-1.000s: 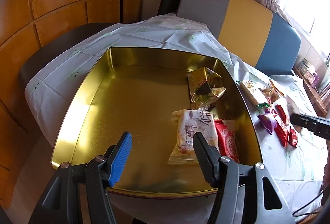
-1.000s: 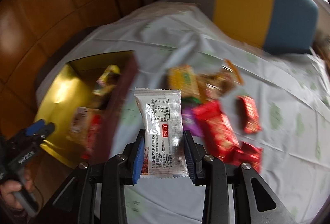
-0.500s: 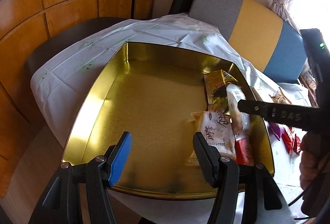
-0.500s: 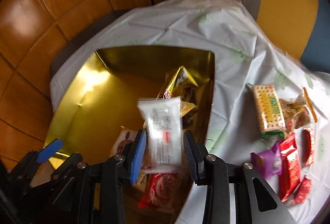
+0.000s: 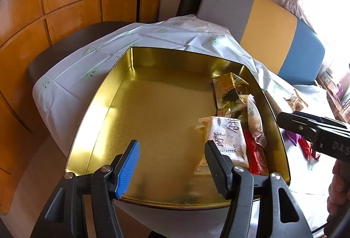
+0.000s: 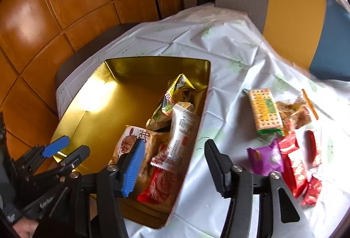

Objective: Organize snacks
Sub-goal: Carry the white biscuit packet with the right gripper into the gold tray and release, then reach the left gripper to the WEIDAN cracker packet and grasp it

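Inside the shallow rectangular gold tin (image 6: 113,89), a glossy white plastic snack packet (image 6: 181,128) leans on crinkled foil wrappers. Right gripper (image 6: 172,168) jaws, just opening, stand apart, empty; left gripper (image 5: 172,163) gapes empty above brushed metal.

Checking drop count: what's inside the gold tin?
Gold tin: four packets at its right wall, namely green-yellow, white, beige and red. Anything beneath them is hidden.

The worktop (image 6: 229,58) wears a creased white cloth. On it rest a gold tin (image 6: 98,106) at the left and, well apart at the right, a cracker pack (image 6: 263,112), a purple packet (image 6: 264,159) and red packets (image 6: 294,169).
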A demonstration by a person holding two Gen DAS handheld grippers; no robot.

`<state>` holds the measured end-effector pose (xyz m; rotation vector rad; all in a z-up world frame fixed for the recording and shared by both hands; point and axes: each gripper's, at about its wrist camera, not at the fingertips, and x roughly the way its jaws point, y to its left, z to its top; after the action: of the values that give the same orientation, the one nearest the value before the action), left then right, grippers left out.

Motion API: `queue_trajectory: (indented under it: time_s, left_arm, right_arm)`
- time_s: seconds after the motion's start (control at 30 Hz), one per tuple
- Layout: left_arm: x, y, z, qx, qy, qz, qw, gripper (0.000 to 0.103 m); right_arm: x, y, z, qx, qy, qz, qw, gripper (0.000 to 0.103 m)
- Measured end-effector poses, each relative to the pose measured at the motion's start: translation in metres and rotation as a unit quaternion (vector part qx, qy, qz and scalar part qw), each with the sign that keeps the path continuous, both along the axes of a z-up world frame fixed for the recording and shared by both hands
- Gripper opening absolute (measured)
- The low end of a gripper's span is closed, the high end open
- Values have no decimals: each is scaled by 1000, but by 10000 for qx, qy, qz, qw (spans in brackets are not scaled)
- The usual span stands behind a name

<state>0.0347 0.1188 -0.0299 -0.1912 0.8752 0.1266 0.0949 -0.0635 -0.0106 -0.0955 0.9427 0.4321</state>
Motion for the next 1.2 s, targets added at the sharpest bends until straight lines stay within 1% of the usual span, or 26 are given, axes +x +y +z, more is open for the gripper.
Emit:
queue_trajectory:
  time_s: [0.07, 0.17, 0.43, 0.63, 0.73, 0.87, 1.03, 1.1, 1.2]
  left_arm:
    - [-1, -3, 2, 27, -21, -22, 10000, 62]
    - [-3, -7, 5, 69, -47, -79, 9999, 62]
    - [-7, -23, 12, 201, -84, -292, 9993, 62]
    - [-8, -37, 16, 276, -118, -487, 9984, 62]
    - [-8, -45, 17, 314, -121, -616, 9975, 62]
    - [-7, -57, 19, 369, -111, -801, 9960, 62]
    - [0, -72, 25, 299, -84, -1043, 9941, 61]
    - [5, -79, 29, 261, -50, -1188, 9926, 61]
    - [14, -96, 37, 242, -19, -1496, 9885, 54]
  right_arm:
    - [-7, -9, 4, -26, -103, -32, 9999, 60]
    - [-14, -26, 9, -33, -224, -156, 9996, 66]
    - [-25, -77, 17, -119, -315, -624, 9975, 68]
    - [-28, -121, 19, -332, -318, -989, 9940, 69]
    - [-30, -147, 21, -446, -351, -1187, 9913, 72]
    - [-31, -183, 23, -583, -347, -1512, 9862, 74]
    - [-27, -229, 16, -788, -321, -1965, 9768, 74]
    - [-25, -249, 11, -787, -294, -2174, 9725, 74]
    - [-24, -274, 2, -647, -229, -2515, 9654, 74]
